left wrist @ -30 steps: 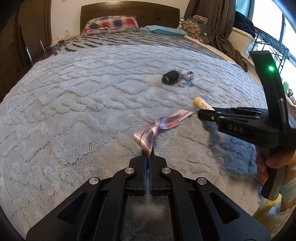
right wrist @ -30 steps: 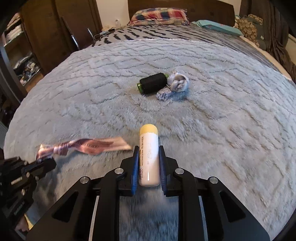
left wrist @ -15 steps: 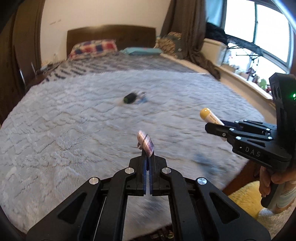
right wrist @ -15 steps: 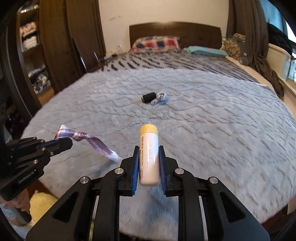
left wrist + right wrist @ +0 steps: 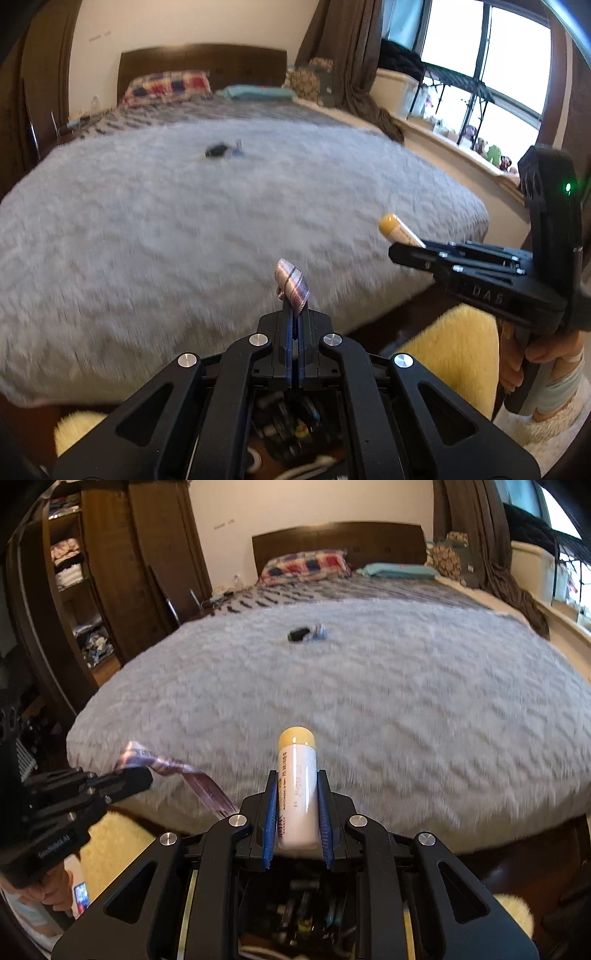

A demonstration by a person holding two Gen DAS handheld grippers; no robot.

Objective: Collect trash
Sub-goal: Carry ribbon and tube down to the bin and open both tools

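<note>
My left gripper (image 5: 294, 314) is shut on a shiny pink wrapper (image 5: 291, 284) that sticks up from its tips; in the right wrist view the wrapper (image 5: 173, 771) trails from the left gripper (image 5: 142, 775). My right gripper (image 5: 295, 794) is shut on a white tube with a yellow cap (image 5: 297, 786); the left wrist view shows the tube (image 5: 397, 229) jutting from the right gripper (image 5: 395, 253). Both are held beyond the foot of the bed. Far back on the grey fluffy blanket (image 5: 406, 701) lie a black cylinder (image 5: 298, 634) and a crumpled wrapper (image 5: 318, 632).
Below both grippers is a dark container (image 5: 306, 915) holding small items. A yellow fluffy rug (image 5: 454, 350) lies on the floor. A wooden wardrobe (image 5: 92, 583) stands on the left, a window sill with small things (image 5: 491, 151) on the right. Pillows (image 5: 166, 85) lie at the headboard.
Both grippers have pulled back from the blanket past the foot of the bed and risen a little, carrying the wrapper and the tube. The floor and a container have come into view below.
</note>
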